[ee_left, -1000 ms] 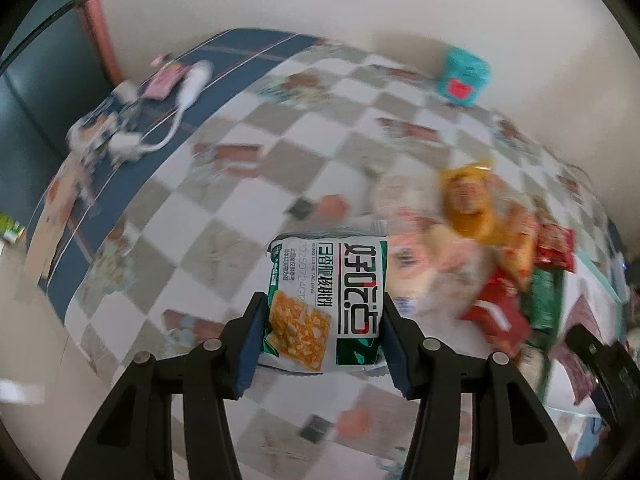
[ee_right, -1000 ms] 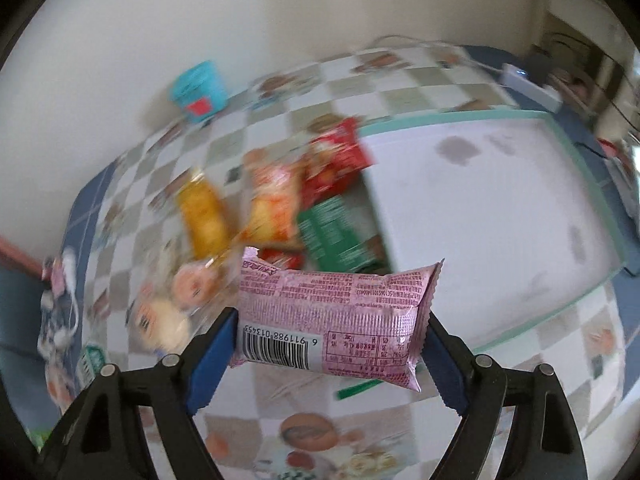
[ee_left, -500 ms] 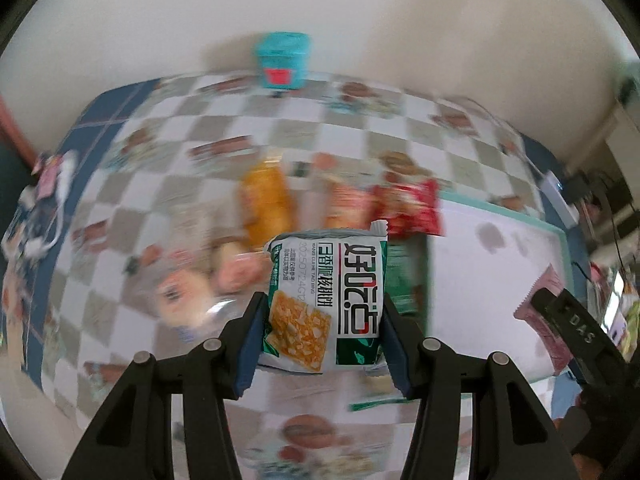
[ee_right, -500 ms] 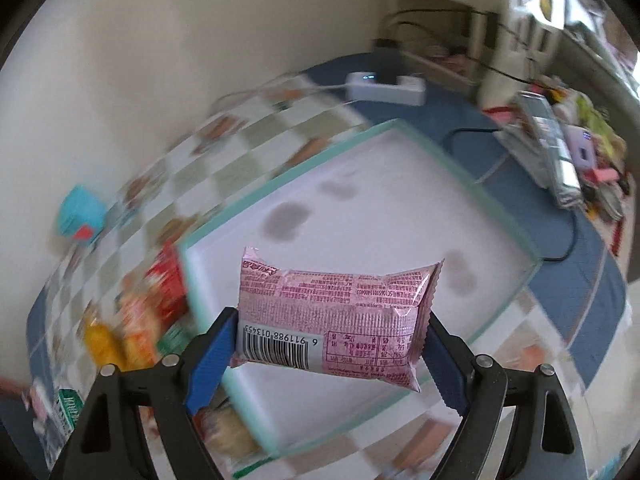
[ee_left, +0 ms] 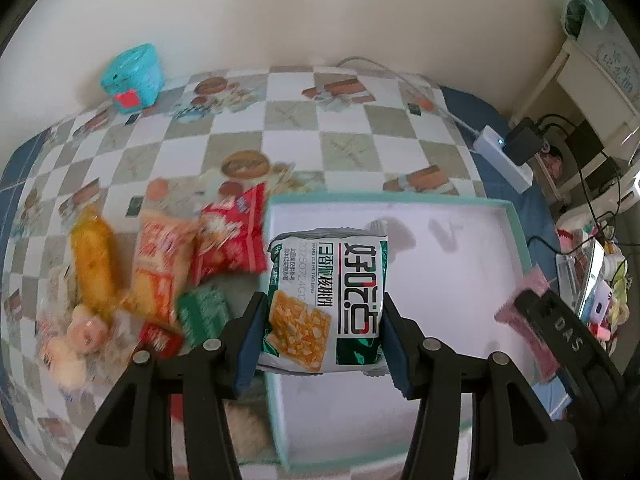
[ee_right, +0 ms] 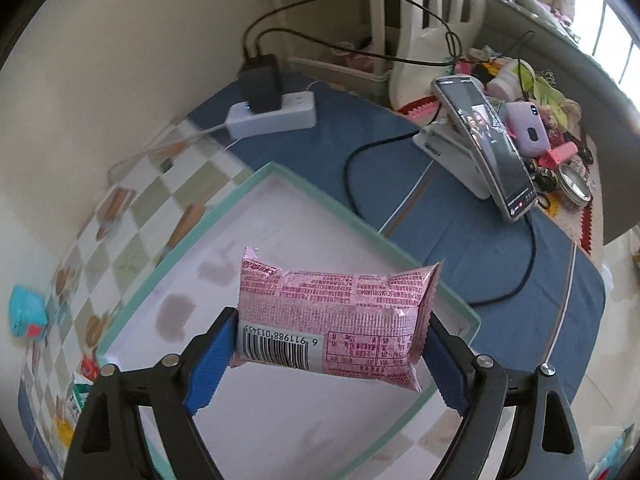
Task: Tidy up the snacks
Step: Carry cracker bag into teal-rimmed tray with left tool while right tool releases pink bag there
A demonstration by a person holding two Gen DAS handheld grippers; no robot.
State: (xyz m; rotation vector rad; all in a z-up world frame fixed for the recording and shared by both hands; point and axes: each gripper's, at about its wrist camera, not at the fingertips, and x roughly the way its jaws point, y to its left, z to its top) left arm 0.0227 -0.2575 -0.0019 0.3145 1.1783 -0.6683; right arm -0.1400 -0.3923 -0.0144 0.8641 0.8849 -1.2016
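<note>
Snacks are clamped in both tools: a green-and-white foil biscuit packet (ee_left: 326,304) in the left tool (ee_left: 320,340), a pink foil wrapper (ee_right: 332,316) in the right tool (ee_right: 324,364). Both hang above the shallow white, teal-rimmed tray (ee_left: 516,224), probably clear of its floor. Lower each flat, well apart, before releasing.

Left tongs (ee_left: 322,336): black plastic arms, blue ribbed pads, silver screws. Right tongs (ee_right: 328,356): same build; "DAS" embossed on side.

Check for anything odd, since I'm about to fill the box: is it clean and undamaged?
The white box holds no snacks, but its floor carries several dark smudges, like stains or damp patches. No damage shows.
</note>
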